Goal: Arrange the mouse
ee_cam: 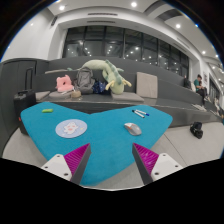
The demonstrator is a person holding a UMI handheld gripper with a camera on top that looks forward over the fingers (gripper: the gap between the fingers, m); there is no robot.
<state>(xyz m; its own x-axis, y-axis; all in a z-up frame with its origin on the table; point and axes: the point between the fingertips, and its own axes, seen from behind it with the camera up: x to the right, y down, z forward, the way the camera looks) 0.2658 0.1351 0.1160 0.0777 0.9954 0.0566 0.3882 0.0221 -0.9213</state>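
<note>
A small grey mouse (133, 128) lies on the teal table top (100, 145), beyond my right finger and a little to its right. A round pale mouse pad (71, 128) with a printed pattern lies to the mouse's left, beyond my left finger. My gripper (112, 162) stands open, its magenta pads (78, 160) wide apart over bare teal surface with nothing between them. The mouse and the pad are apart from each other and well ahead of the fingertips.
A small blue card (139, 113) lies at the table's far right and a small green item (47, 110) at its far left. Behind the table a grey sofa (40, 80) holds plush toys (103, 76) and a beige cushion (146, 83). Large windows fill the back.
</note>
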